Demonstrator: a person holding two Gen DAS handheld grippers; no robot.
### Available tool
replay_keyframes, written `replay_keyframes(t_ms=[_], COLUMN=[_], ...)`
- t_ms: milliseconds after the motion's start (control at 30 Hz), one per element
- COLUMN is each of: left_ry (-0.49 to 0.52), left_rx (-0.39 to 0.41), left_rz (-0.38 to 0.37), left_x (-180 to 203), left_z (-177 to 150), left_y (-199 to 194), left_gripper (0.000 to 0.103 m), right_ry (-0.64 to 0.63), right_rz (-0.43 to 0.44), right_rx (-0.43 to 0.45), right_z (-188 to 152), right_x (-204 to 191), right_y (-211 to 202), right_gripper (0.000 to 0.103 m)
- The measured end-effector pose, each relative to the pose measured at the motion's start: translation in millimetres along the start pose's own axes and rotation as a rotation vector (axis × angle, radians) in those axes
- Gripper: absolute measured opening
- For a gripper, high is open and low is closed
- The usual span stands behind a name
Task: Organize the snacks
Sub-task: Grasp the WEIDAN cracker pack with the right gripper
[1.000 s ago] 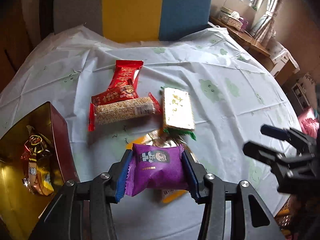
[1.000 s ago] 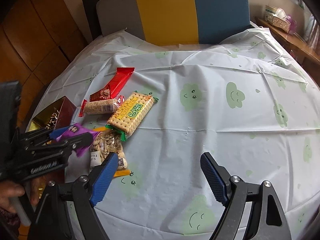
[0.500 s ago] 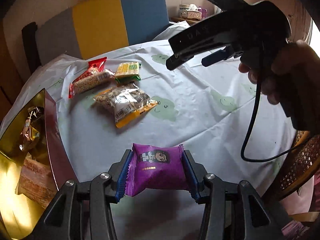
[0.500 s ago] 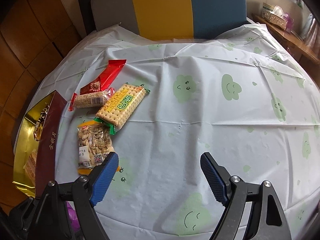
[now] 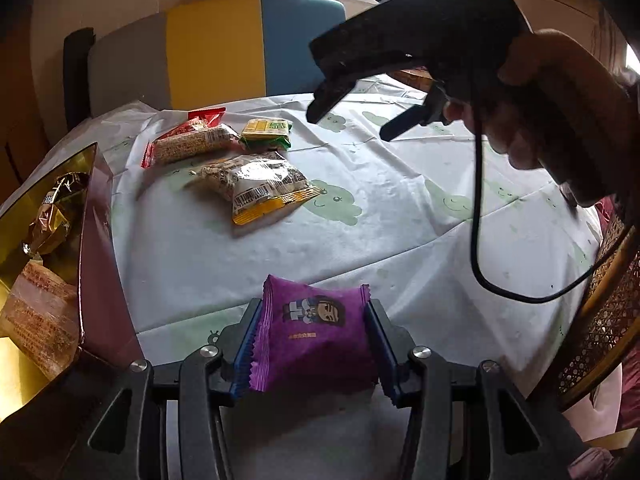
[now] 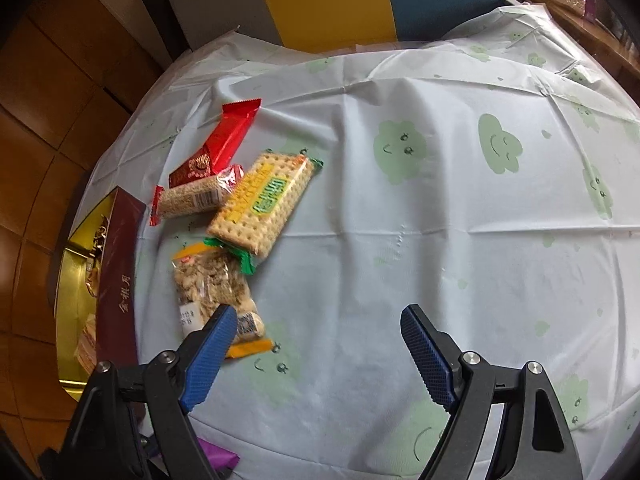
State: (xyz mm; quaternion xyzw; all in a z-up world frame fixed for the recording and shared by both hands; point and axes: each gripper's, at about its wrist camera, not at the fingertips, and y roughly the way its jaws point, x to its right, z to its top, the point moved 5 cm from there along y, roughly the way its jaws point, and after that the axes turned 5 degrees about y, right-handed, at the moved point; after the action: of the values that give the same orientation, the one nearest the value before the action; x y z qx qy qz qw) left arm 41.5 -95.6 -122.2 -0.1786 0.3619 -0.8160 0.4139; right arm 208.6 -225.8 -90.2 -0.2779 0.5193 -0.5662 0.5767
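My left gripper (image 5: 314, 344) is shut on a purple snack packet (image 5: 316, 340) and holds it at the near edge of the table, right of the open gold-lined box (image 5: 92, 248). The box (image 6: 120, 272) holds several wrapped snacks. On the cloth lie a bag of seeds (image 6: 212, 288), a cracker pack (image 6: 264, 204), a sesame bar (image 6: 192, 200) and a red packet (image 6: 224, 140). My right gripper (image 6: 316, 344) is open and empty, hovering over the cloth just right of the seed bag. It shows from the side in the left wrist view (image 5: 400, 68).
The round table has a white cloth with green smiley clouds (image 6: 440, 200). A grey, yellow and blue chair back (image 6: 320, 0) stands at the far side. A wicker chair (image 5: 600, 320) is at the right. A wooden shelf (image 6: 580, 12) stands far right.
My left gripper has pulled back toward the table's near edge with the purple packet and turned right. My right gripper has moved forward and left, closer to the seed bag.
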Motion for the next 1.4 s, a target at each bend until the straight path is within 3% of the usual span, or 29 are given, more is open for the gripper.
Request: replay_keyframes(t_ms=[300, 567, 633, 700, 867, 1233, 1400], left_ry=[-0.039, -0.051, -0.048, -0.046, -0.043, -0.037, -0.034], left_rx=[0.029, 0.039, 0.040, 0.039, 0.037, 0.031, 0.016], left_rz=[-0.024, -0.038, -0.033, -0.030, -0.030, -0.011, 0.005], left_x=[-2, -4, -3, -3, -3, -1, -1], left_z=[-2, -3, -3, -3, -3, -3, -3], left_y=[-1, -1, -1, -1, -1, -1, -1], left_gripper=[0.051, 0.051, 0.051, 0.051, 0.051, 0.051, 0.051], right_ry=[0.047, 0.004, 0.001, -0.031, -0.110, -0.291, -0.295], right_rz=[-0.087, -0.142, -0.136, -0.149, -0.165, -0.221, -0.204], right_rx=[-0.046, -0.102, -0.094, -0.087, -0.106, -0.146, -0.103], right_z=[54, 67, 68, 67, 52, -24, -30], right_x=[-35, -44, -42, -39, -20, 22, 27], right_y=[48, 84, 83, 79, 66, 28, 26], right_gripper=[0.085, 0.081, 0.075, 0.054, 0.048, 0.048, 0.048])
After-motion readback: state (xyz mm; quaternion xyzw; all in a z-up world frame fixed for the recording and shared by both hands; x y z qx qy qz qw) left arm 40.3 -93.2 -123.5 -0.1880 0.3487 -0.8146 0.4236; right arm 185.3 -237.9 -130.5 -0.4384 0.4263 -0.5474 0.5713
